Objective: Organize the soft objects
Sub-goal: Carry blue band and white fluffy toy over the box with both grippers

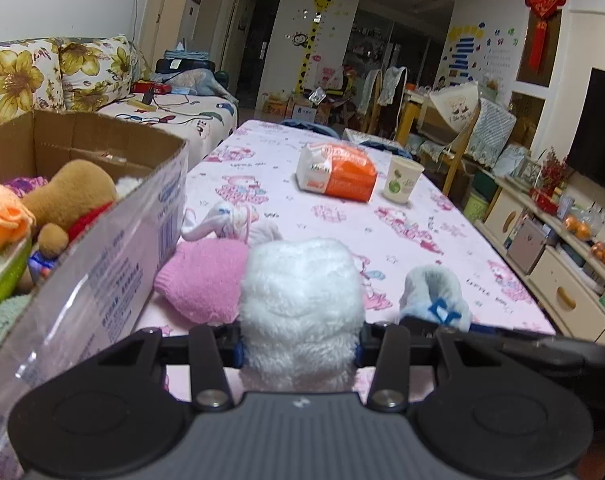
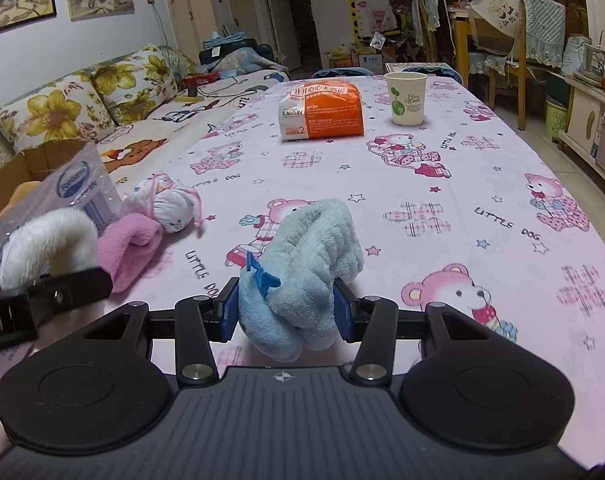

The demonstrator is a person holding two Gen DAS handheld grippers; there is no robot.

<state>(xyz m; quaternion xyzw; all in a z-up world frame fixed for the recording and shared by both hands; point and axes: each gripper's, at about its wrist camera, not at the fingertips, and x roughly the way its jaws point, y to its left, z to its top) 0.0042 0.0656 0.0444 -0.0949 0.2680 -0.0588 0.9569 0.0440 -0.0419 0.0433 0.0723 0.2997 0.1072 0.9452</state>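
Two grippers, both loaded. Left gripper (image 1: 300,350) is clamped on a white fluffy sock (image 1: 300,300), pads pressed into both sides of it, sock bulging up above the fingers, near the table's near edge. Right gripper (image 2: 286,314) is clamped on a light blue fluffy sock (image 2: 302,264) with a small blue tag; blue pads (image 2: 229,312) squeeze it from both sides, its far end resting on or just above the tablecloth (image 2: 482,184), cannot tell which. In the right wrist view the left gripper shows at the left side with the white sock curling up out of it.

Just beyond the white sock, a pink fluffy sock (image 1: 200,280) lies on the cloth near the table's left edge, touching or right against the cardboard box (image 1: 114,224). Behind the pink one, a white-and-pink bundled sock (image 2: 170,204), just beside it.

Box sits at the table's near-left corner, open top, holding a brown plush toy (image 1: 68,196), something orange and something green, packed together.

Farther along the table's middle: an orange-and-white tissue pack (image 2: 320,110), and a paper cup (image 2: 406,98) upright just to its right, apart from it. Sofa with flower cushions (image 1: 54,72) runs along the table's left side.
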